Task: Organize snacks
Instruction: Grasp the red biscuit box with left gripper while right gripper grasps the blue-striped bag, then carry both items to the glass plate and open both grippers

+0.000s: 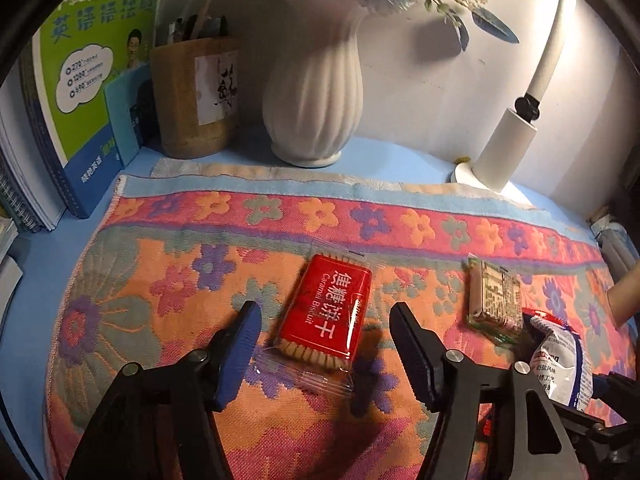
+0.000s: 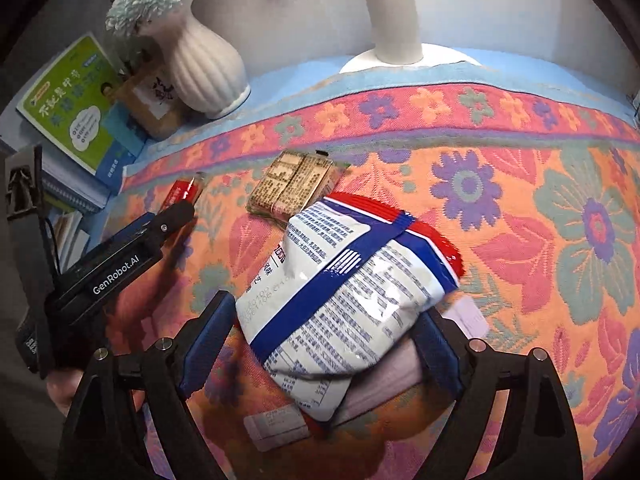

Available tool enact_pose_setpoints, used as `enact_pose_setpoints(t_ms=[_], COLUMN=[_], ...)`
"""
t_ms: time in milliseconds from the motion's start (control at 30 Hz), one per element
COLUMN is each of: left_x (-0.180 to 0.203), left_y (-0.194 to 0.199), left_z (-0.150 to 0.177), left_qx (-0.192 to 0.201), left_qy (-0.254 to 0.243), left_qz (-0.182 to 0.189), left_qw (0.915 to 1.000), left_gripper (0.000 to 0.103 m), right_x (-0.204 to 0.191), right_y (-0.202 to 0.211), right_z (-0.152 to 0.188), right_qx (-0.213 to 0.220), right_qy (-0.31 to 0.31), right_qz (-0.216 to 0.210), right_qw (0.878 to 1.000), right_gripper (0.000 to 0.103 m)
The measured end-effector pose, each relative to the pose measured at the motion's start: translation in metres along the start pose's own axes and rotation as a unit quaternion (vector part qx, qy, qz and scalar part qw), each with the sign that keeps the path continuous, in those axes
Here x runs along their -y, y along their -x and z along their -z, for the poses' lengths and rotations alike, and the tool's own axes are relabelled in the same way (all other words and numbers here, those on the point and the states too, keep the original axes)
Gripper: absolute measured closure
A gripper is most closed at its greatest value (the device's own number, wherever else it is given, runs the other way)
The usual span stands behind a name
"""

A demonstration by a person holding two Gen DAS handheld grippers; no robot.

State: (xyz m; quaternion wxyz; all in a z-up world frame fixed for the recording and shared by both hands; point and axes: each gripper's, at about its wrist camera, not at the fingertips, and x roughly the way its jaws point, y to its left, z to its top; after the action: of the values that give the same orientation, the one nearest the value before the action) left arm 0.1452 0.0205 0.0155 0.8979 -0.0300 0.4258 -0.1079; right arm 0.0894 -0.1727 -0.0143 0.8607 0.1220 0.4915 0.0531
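A red caramel biscuit packet [image 1: 326, 312] lies on the floral cloth [image 1: 160, 280] between the fingers of my left gripper [image 1: 326, 318], which is open with a gap on each side of the packet. A white, blue and red snack bag [image 2: 340, 292] lies between the fingers of my right gripper [image 2: 324, 312], which stands wide open; the bag rests partly on a pinkish packet [image 2: 384, 388]. A small brown-printed packet [image 2: 296, 188] sits just beyond the bag. In the right wrist view the left gripper [image 2: 176, 214] shows over the red packet [image 2: 186, 192].
Along the back wall stand a white ribbed vase [image 1: 314, 92] with flowers, a wooden pen holder [image 1: 192, 96], upright books [image 1: 84, 80] at the left, and a white lamp [image 1: 508, 144] at the right. The cloth [image 2: 520, 200] is bare to the right of the bag.
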Motion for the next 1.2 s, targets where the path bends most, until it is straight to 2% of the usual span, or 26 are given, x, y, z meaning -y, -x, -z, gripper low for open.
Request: enact_pose_setpoints(t_ms=[67,133,167,200,233,300,433,600,700,967,1200], left_x=[0.007,0.012,0.014,0.015,0.016,0.017,0.012,0.016,0.033,0.09,0.16], left_y=[0.0,0.0,0.0,0.002,0.004,0.011,0.02,0.04,0.056,0.104,0.147], left_z=[0.001,0.002,0.002,0.002,0.003,0.004,0.006,0.017,0.033,0.055,0.059], left_qx=[0.003,-0.002,-0.002,0.003,0.008,0.017,0.037,0.048,0.05,0.059,0.076], left_qy=[-0.016,-0.027,-0.032,-0.035,-0.037,-0.037,-0.027,-0.015,-0.024,-0.04,-0.091], left_qz=[-0.003,-0.014,-0.016,-0.017,-0.013,-0.01,-0.009,-0.011,-0.009,0.04,0.072], left_qw=[0.9999,0.9995,0.9994,0.9993,0.9992,0.9991,0.9989,0.9987,0.9984,0.9966,0.9903], left_gripper=[0.047,0.069,0.069,0.069,0.069,0.069,0.07,0.07,0.07,0.07,0.07], right_x=[-0.007,-0.012,-0.013,-0.013,-0.012,-0.008,0.011,0.032,0.042,0.083,0.116], right_y=[-0.002,-0.004,-0.004,-0.003,0.0,0.006,0.017,0.048,0.067,0.118,0.175], right_z=[0.003,0.008,0.01,0.012,0.014,0.016,0.02,0.032,0.038,0.061,0.081], right_qx=[0.021,0.039,0.046,0.052,0.058,0.065,0.062,0.081,0.09,0.11,0.149], right_qy=[0.014,0.029,0.036,0.042,0.047,0.052,0.039,0.031,0.028,0.007,-0.003], right_qz=[0.017,0.034,0.041,0.045,0.047,0.042,-0.002,-0.033,-0.046,-0.05,-0.038], right_qw=[1.0,0.998,0.997,0.997,0.996,0.996,0.997,0.996,0.994,0.993,0.988], right_gripper=[0.008,0.01,0.011,0.016,0.03,0.035,0.042,0.042,0.042,0.042,0.042])
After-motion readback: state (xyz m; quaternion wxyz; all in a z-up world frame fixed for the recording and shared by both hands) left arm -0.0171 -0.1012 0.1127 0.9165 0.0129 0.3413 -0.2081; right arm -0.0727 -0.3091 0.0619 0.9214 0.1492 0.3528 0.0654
